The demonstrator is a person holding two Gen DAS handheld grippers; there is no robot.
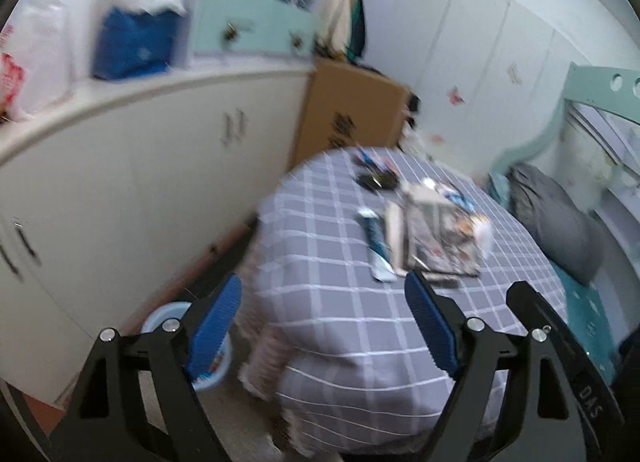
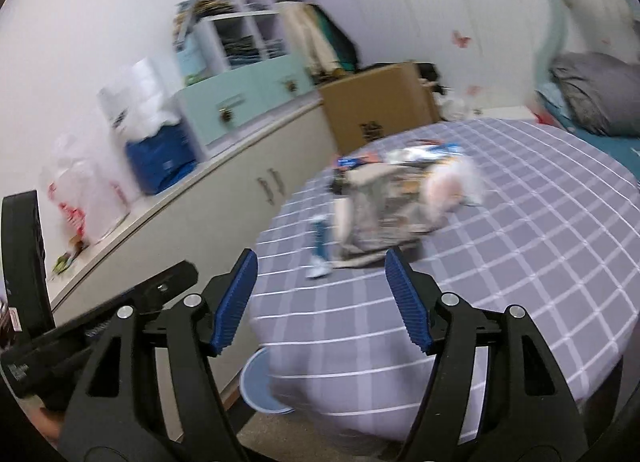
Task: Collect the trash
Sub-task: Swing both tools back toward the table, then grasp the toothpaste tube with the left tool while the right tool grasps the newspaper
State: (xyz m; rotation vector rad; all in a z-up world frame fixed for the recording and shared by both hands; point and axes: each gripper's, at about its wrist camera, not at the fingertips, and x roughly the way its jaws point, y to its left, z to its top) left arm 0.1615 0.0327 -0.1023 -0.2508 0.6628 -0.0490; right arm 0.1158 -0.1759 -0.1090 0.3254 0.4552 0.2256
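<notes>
Both the left hand-held gripper [image 1: 322, 324] and right hand-held gripper [image 2: 320, 298] stand wide apart and empty, near the bed [image 1: 320, 322], where blurred trash [image 1: 436, 234] lies farther off on the checked cover.

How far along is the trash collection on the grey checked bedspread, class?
Nothing looks collected yet. Both the left gripper and right gripper are open and empty. The pile of crumpled wrappers and packets still lies on the grey checked bedspread, all left to gather.
</notes>
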